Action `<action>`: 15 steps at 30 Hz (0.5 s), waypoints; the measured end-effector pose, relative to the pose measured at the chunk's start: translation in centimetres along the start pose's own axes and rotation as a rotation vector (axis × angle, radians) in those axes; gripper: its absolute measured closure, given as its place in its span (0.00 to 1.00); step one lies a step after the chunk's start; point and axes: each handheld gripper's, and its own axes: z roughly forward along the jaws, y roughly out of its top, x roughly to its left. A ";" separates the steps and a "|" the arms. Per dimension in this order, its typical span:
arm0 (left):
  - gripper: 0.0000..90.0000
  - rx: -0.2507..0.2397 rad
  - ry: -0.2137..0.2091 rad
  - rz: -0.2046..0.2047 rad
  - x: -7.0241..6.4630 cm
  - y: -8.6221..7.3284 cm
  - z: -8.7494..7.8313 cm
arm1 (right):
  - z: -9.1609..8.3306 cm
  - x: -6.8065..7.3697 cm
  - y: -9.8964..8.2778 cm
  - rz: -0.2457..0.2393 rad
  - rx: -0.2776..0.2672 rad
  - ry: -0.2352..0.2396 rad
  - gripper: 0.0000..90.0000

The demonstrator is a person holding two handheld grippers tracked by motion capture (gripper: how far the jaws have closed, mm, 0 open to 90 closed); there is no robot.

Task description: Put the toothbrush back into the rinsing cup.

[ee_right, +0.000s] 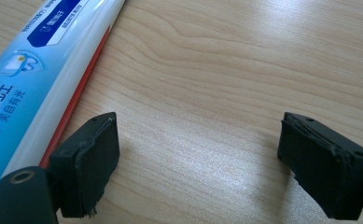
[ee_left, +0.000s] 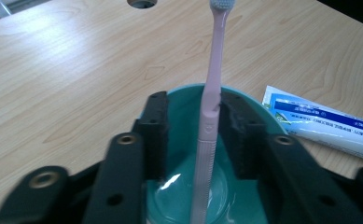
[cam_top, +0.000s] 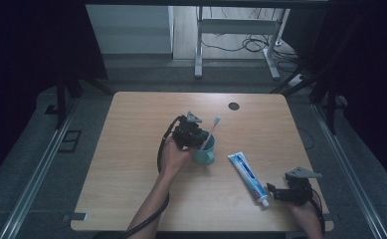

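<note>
Pink toothbrush (ee_left: 211, 116) is stood in teal cup (ee_left: 181, 95) mid-worktop (ee_left: 67, 70); left gripper (ee_left: 191, 135) jaws part-open, handle released between. Right gripper (ee_right: 195, 154) jaws wide, empty, parked beside toothpaste tube (ee_right: 34, 70).

Table (ee_left: 53, 70) matt pale wood grain; cup (ee_left: 188, 100) glossy teal plastic; toothbrush (ee_left: 214, 70) smooth pink plastic.
</note>
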 end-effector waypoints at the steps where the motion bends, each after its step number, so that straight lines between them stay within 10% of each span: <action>1: 0.67 -0.005 0.000 -0.003 0.0 0.0 -0.1 | 0.0 0.0 0.0 0.000 0.000 0.000 0.14; 15: 0.45 -0.004 -0.030 0.013 -0.5 -0.1 -2.0 | 0.0 0.0 0.0 -0.001 -0.001 0.000 0.14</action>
